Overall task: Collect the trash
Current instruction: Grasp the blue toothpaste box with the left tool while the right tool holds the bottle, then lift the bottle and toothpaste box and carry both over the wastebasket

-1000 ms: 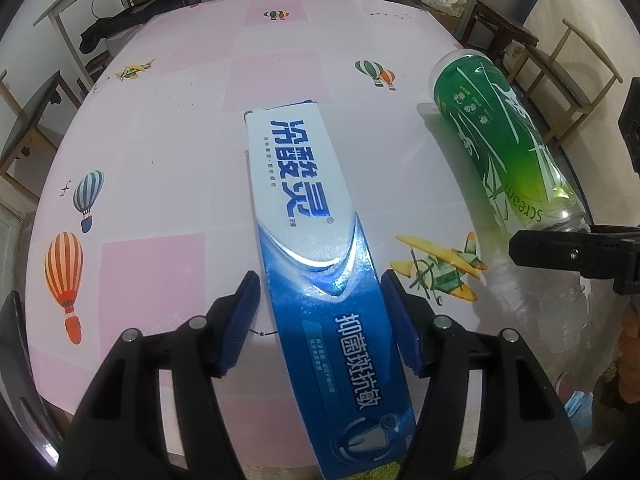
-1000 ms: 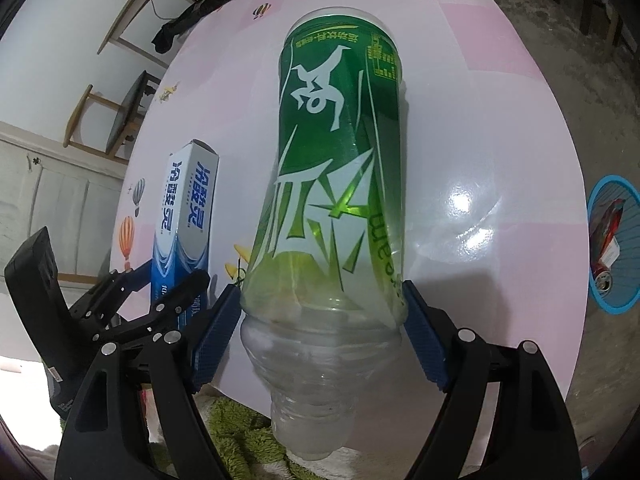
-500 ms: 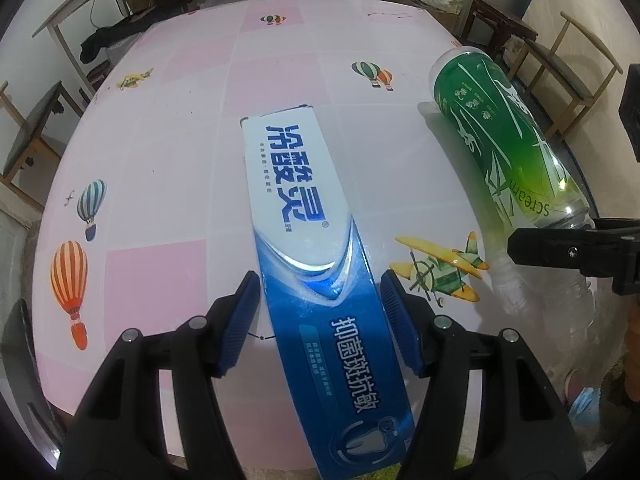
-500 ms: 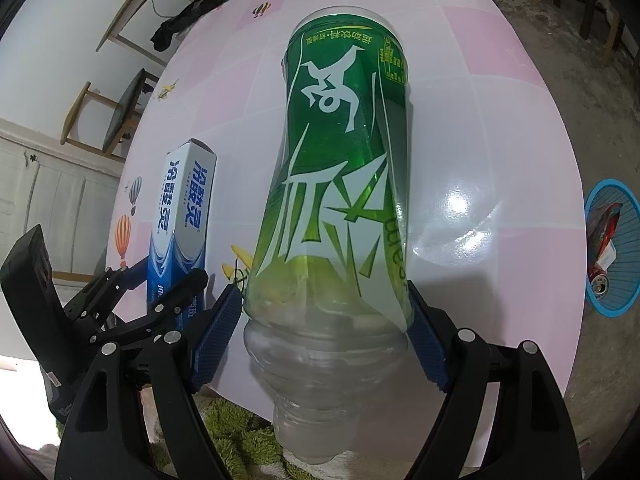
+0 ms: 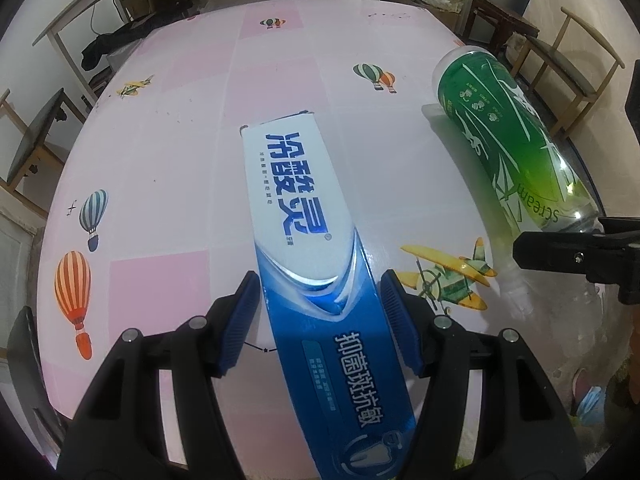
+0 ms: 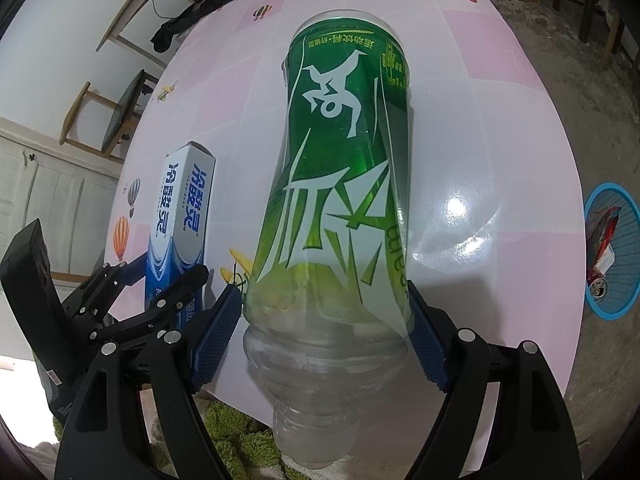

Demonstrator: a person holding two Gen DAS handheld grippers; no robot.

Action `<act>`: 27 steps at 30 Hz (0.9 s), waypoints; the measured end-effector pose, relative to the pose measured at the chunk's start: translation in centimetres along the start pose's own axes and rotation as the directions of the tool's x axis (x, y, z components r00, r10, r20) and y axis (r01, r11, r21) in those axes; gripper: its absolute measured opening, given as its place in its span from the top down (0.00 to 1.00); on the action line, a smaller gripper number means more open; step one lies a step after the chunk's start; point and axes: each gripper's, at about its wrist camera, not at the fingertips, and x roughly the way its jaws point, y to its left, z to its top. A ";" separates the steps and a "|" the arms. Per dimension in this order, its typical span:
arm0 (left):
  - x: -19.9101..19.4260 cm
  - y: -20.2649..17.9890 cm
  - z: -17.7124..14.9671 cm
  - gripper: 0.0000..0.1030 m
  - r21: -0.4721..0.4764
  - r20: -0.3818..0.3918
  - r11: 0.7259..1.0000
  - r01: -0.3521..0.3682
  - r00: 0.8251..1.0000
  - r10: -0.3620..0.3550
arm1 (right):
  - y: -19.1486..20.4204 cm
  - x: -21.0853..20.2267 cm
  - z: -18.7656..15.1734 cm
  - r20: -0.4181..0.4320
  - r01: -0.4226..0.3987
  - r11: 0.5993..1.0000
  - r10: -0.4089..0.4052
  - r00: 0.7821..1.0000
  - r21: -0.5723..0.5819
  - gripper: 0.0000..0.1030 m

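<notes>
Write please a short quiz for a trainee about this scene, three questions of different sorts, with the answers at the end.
1. True or false: the green bottle stands upright in the middle of the table.
2. What is between the jaws of the left gripper?
A. the toothpaste box
B. a paper cup
C. nothing
3. Fill in: the basket on the floor beside the table is ___ in colour.

Key: 1 false, it lies lengthwise between the jaws of the right gripper, neck past the table edge; 2 A; 3 blue.
</notes>
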 end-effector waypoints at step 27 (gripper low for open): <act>0.2 0.4 0.0 0.55 -0.013 0.023 1.000 -0.009 1.000 0.009 | -0.7 -0.3 0.3 0.040 -0.019 0.998 0.016 0.999 0.054 0.33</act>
